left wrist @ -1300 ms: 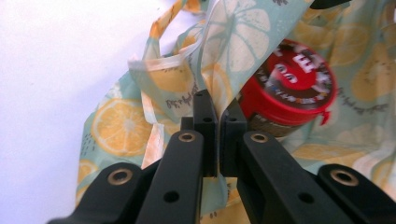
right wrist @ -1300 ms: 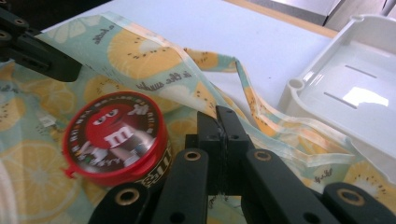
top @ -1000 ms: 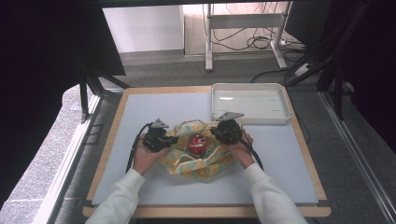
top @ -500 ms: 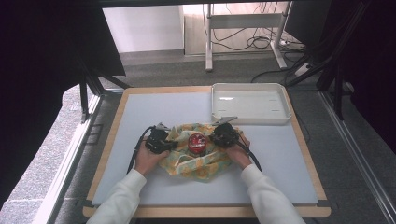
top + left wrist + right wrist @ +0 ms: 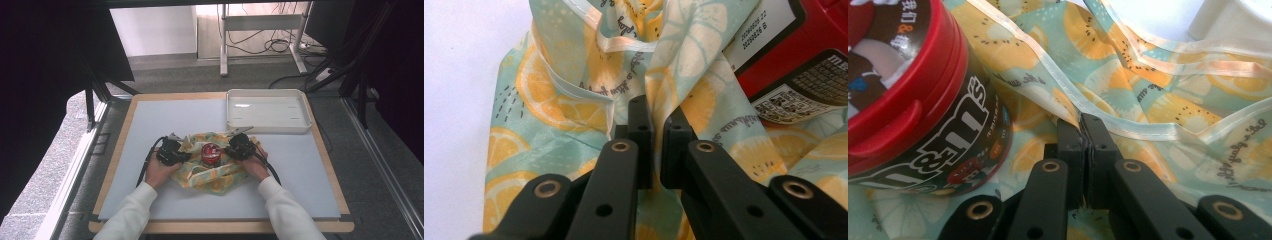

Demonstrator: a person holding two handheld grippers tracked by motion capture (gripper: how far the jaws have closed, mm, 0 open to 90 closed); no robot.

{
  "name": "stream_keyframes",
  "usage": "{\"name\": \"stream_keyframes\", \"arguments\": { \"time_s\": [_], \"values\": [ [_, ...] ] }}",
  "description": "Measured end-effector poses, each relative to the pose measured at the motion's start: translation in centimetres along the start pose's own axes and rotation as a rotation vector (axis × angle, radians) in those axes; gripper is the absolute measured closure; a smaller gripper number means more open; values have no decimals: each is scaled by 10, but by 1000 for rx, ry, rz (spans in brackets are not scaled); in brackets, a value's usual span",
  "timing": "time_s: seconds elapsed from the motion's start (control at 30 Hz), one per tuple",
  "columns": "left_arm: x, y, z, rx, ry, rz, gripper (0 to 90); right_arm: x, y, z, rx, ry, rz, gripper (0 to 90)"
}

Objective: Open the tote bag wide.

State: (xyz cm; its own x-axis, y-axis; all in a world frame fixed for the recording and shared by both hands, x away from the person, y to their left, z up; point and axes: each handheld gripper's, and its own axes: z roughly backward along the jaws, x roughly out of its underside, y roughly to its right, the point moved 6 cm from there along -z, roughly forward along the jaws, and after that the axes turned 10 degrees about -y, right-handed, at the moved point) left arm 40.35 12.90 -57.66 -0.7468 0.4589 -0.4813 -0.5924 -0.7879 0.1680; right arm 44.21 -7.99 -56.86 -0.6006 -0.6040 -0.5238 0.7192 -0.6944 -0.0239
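A lemon-print cloth (image 5: 210, 175) lies bunched on the table around a red candy tub (image 5: 210, 152). My left gripper (image 5: 186, 156) sits at the tub's left, its jaws pinched on a fold of the cloth (image 5: 574, 100), and they have just eased a touch with the fabric still between them. Beyond that gripper (image 5: 656, 107), the tub's label (image 5: 804, 65) shows at upper right. My right gripper (image 5: 229, 149), on the tub's right, is shut on the cloth's hemmed edge (image 5: 1158, 90), likewise just loosened slightly. This gripper (image 5: 1081, 122) has the tub (image 5: 923, 100) close on its left.
A white tray (image 5: 267, 127) stands at the back right of the pale blue table top (image 5: 150, 125); its corner (image 5: 1228, 20) shows in the right gripper view. The table's wooden edge frames the surface, with floor and desk legs beyond.
Both grippers have come down toward the table and slightly inward to the tub, lowering the cloth ends they hold. The tub has stayed put.
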Motion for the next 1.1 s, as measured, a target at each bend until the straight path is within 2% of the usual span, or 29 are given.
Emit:
{"name": "stream_keyframes", "arguments": {
  "time_s": [0.07, 0.13, 0.23, 0.33, 0.43, 0.57, 0.63, 0.77, 1.0, 1.1],
  "values": [
    [-1, 1, 1, 12, 11, -2, 844, 0, 0, 0, 0, 1, 2, 844],
    [-2, 2, 5, 26, 21, -13, 796, -1, 0, 2, 3, 8, 2, 783],
    [-3, 2, 13, 27, 49, -20, 677, -2, 1, 5, 9, 27, -5, 658],
    [-5, 3, 24, 25, 91, -23, 519, -5, 1, 12, 7, 62, -7, 552],
    [-6, 2, 33, 17, 123, -20, 443, -9, -1, 21, 20, 102, -10, 459],
    [-5, 2, 48, 29, 172, -5, 351, -13, -3, 36, 24, 151, -13, 396],
    [-5, 2, 55, 37, 197, -3, 320, -14, -4, 41, 24, 170, -16, 374],
    [-6, 5, 62, 45, 206, -14, 292, -18, -3, 57, 33, 213, -22, 336],
    [-5, 12, 68, 46, 215, -32, 293, -22, -5, 90, 13, 307, -27, 348],
    [-4, 14, 73, 42, 229, -36, 294, -20, -5, 97, -5, 317, -24, 354]
  ]
}}
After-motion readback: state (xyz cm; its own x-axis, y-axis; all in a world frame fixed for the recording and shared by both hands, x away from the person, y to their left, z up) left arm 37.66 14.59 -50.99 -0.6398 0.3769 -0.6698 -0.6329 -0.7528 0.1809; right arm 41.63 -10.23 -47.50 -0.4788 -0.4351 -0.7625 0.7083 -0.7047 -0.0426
